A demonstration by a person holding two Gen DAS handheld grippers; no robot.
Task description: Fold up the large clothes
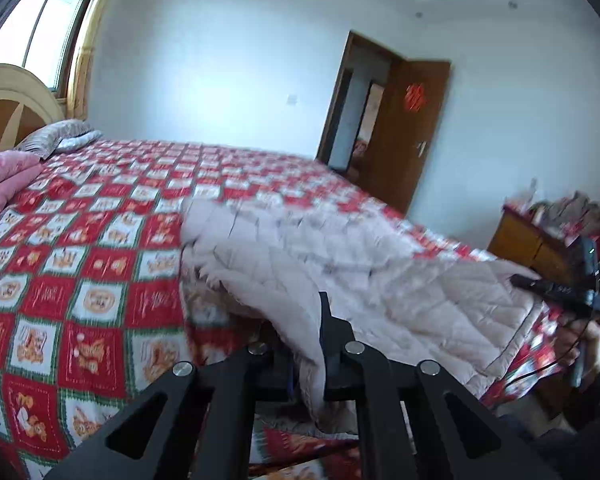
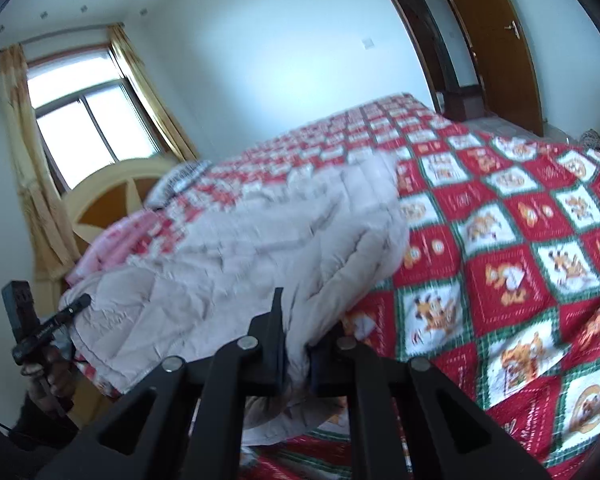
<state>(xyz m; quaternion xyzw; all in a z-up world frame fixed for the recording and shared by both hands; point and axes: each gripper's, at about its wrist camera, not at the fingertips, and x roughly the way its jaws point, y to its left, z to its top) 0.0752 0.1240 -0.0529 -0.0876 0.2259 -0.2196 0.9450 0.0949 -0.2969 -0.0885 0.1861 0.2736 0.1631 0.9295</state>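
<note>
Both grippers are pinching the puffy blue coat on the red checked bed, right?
Not blue. The puffy coat is pale pinkish-beige, as both wrist views show. The left gripper and right gripper are each shut on its near edge, and it lies on the red checked bed.

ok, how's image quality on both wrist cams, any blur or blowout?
Left wrist view: jacket and the quilt near it smeared by motion blur, window blown out, fisheye bends the door. Right wrist view: jacket blurred, near quilt sharp, window overexposed.
</note>
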